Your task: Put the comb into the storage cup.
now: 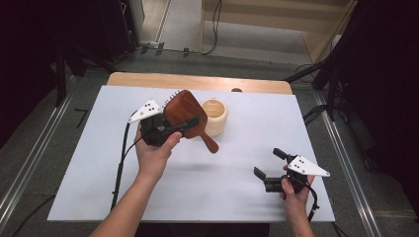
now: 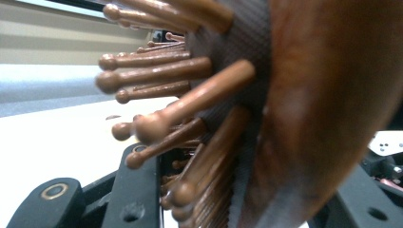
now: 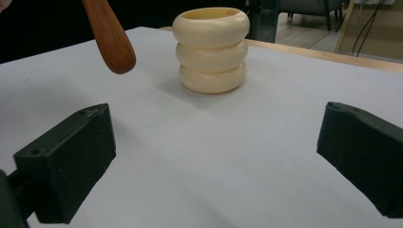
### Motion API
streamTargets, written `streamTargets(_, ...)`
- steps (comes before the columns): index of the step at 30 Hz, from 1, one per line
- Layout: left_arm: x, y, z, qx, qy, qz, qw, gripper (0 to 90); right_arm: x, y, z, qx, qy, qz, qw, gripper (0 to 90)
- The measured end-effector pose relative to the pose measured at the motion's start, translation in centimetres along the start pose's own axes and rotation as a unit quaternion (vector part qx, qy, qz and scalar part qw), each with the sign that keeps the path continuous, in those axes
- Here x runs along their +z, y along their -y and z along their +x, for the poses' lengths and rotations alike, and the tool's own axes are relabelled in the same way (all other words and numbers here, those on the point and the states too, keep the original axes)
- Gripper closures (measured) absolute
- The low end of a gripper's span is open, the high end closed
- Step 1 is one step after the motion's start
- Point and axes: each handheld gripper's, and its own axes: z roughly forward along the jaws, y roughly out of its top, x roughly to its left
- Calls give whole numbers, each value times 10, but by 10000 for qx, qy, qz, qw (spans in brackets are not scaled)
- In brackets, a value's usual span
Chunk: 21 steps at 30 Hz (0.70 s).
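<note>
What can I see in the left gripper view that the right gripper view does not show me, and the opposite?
Left gripper view alone: the brush's round-tipped bristles and dark cushion, close up between that gripper's jaws. Right gripper view alone: the cream ribbed cup standing upright, and the right gripper with its jaws wide apart, nothing between them. Both: the wooden hairbrush, though the right gripper view gets its handle end, and the white table.

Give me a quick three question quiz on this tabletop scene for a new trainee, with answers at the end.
1. True or false: the left claw holds the wooden hairbrush above the table.
2. How do the right claw jaws stand? A) wide apart, nothing between B) clamped on the holder C) gripping the brush handle
3. Fill in: the cream ridged holder stands ____ on the white table.

Key: 1 true; 2 A; 3 upright.
</note>
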Motion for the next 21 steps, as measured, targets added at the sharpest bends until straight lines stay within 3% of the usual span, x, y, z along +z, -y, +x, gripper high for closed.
streamTargets(21,-4,-19,13,2,-159,-112,9998,563,-38,16,-21,89,323,72,9994,0)
